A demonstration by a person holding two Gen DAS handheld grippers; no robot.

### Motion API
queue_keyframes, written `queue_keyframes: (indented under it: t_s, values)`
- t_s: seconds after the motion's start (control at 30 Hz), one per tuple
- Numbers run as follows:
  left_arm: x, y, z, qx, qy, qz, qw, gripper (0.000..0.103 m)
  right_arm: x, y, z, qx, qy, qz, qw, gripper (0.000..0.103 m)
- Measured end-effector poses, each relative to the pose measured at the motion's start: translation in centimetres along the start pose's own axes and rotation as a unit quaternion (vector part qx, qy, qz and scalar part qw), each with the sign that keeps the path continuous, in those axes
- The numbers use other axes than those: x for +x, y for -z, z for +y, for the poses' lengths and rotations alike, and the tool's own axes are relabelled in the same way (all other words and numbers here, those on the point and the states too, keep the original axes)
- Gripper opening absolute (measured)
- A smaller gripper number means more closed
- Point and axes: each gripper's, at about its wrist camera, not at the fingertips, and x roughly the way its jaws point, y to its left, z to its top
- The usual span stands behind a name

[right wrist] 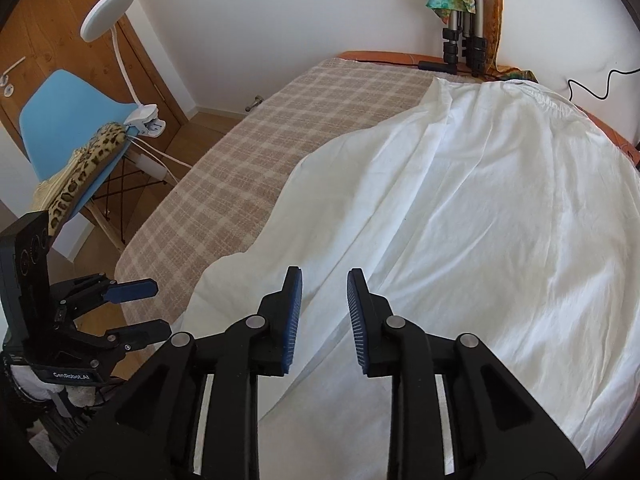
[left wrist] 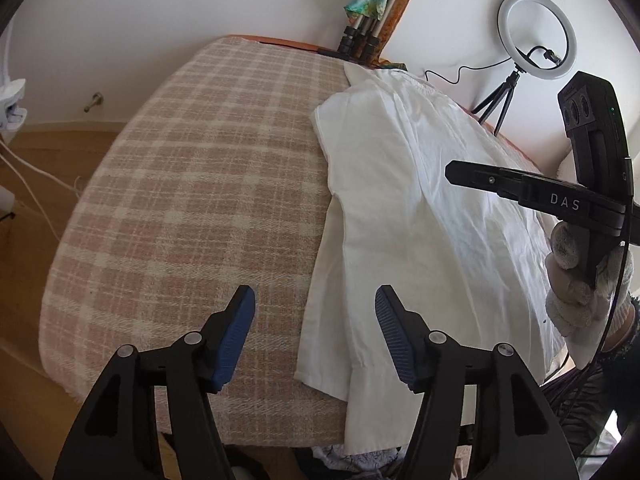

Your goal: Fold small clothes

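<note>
A white garment point(left wrist: 400, 200) lies spread over the right half of a surface covered by a beige plaid blanket point(left wrist: 200, 180); its near hem hangs over the front edge. My left gripper point(left wrist: 315, 296) hovers open above the garment's left edge, with nothing between its blue pads. In the right wrist view the garment point(right wrist: 480, 220) fills most of the frame. My right gripper point(right wrist: 325, 276) stands open over it with a narrow gap and no cloth pinched. The left gripper point(right wrist: 136, 308) shows at the lower left, and the right gripper point(left wrist: 456, 174) comes in from the right, held by a gloved hand point(left wrist: 576, 280).
A ring light on a small tripod point(left wrist: 536, 36) and folded tripod legs point(left wrist: 360, 36) stand at the far edge. A blue chair point(right wrist: 68, 120) with a leopard-print cloth point(right wrist: 84, 168) and a clamp lamp point(right wrist: 108, 12) stands to the left. More clothes point(left wrist: 360, 460) lie below the front edge.
</note>
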Motion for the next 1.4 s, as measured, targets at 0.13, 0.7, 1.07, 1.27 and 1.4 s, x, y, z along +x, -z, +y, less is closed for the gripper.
queue_keyframes:
  t_s: [0.13,0.7,1.07,1.27,1.4]
  values:
    - [0.8,1.2,0.5,-0.012,0.008,0.012,0.9998,0.059,1.7,-0.4,1.0,-0.015,0.005,0.011,1.000,0.037]
    - [-0.8,1.8,-4.0,0.022,0.133,0.001,0.9909,0.001,3.0,-3.7,-0.5,0.042,-0.027,0.047,0.998,0.082]
    - [0.4,2.2,-6.8,0.055,0.141,0.016,0.9884,0.001,7.8,-5.0,1.5,0.003,0.046,0.083,0.995,0.071]
    - [0.2,1.5,-8.0,0.077,0.139,0.014,0.9873,0.001,8.4,-4.1,-0.3,0.013,0.074,0.091,0.993,0.009]
    - [0.0,1.6,-9.4,0.091,0.149,0.013,0.9846,0.001,5.1,-3.4,-3.3,0.078,0.027,0.053,0.995,0.007]
